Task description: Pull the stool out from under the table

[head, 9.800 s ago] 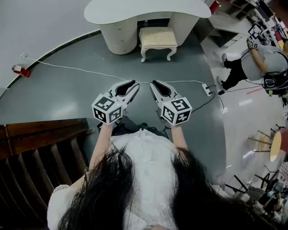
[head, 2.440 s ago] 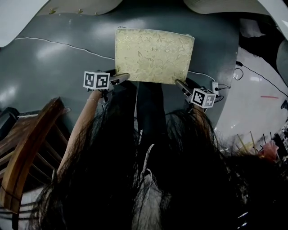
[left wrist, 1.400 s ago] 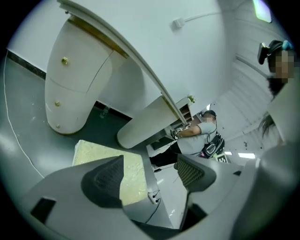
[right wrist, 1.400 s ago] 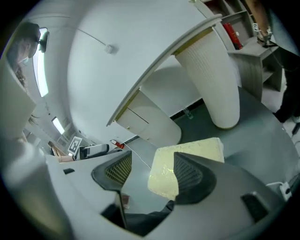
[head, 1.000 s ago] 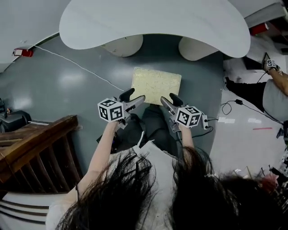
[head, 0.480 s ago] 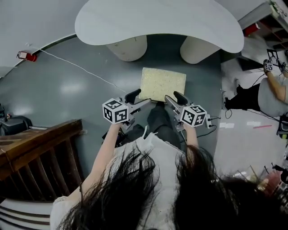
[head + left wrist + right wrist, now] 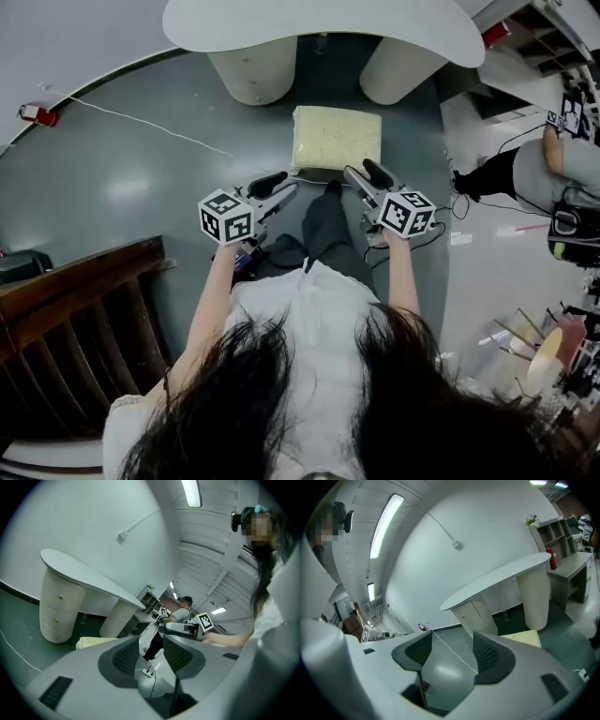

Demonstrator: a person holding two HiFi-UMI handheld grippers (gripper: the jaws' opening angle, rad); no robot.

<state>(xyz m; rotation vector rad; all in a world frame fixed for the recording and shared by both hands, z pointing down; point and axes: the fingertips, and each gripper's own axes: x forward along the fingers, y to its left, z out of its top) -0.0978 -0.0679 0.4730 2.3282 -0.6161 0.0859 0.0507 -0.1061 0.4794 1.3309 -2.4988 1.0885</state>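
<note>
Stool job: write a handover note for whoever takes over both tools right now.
Left tool: jaws closing, nothing between them.
Right tool: jaws apart, empty.
Stool: standing on the floor in front of the table, clear of the tabletop's edge in the head view. Both tools are held near its near corners, gripping nothing.
Done: the stool looks pulled out.
Left: probably nothing; check that it sits far enough out, then lower the tools.
</note>
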